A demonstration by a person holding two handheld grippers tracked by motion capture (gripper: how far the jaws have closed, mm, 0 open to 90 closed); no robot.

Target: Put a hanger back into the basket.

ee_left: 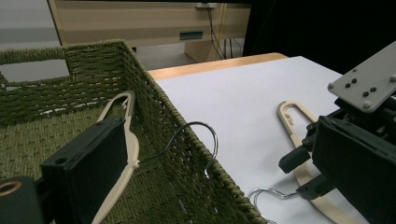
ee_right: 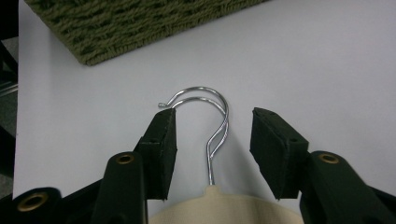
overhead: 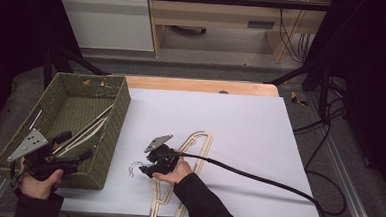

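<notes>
Cream wooden hangers (overhead: 199, 144) lie stacked on the white sheet, their wire hooks (overhead: 135, 168) pointing toward the basket. My right gripper (overhead: 146, 168) sits low over the hanger necks, and in the right gripper view it (ee_right: 212, 149) is open. The hooks (ee_right: 215, 116) rise between its pads without touching them, and the cream neck (ee_right: 224, 207) is just below. My left gripper (overhead: 74, 147) stands open over the near corner of the green woven basket (overhead: 115, 129). One black finger (ee_left: 88, 172) is beside a hanger (ee_left: 127, 135) lying inside, whose hook (ee_left: 208, 140) reaches over the rim.
The white sheet (overhead: 240, 126) covers a wooden table with its back edge (overhead: 202, 85) showing. A thick black cable (overhead: 257, 174) trails from my right gripper off to the right. The basket's corner (ee_right: 140, 23) lies just beyond the hooks. Cabinets stand behind the table.
</notes>
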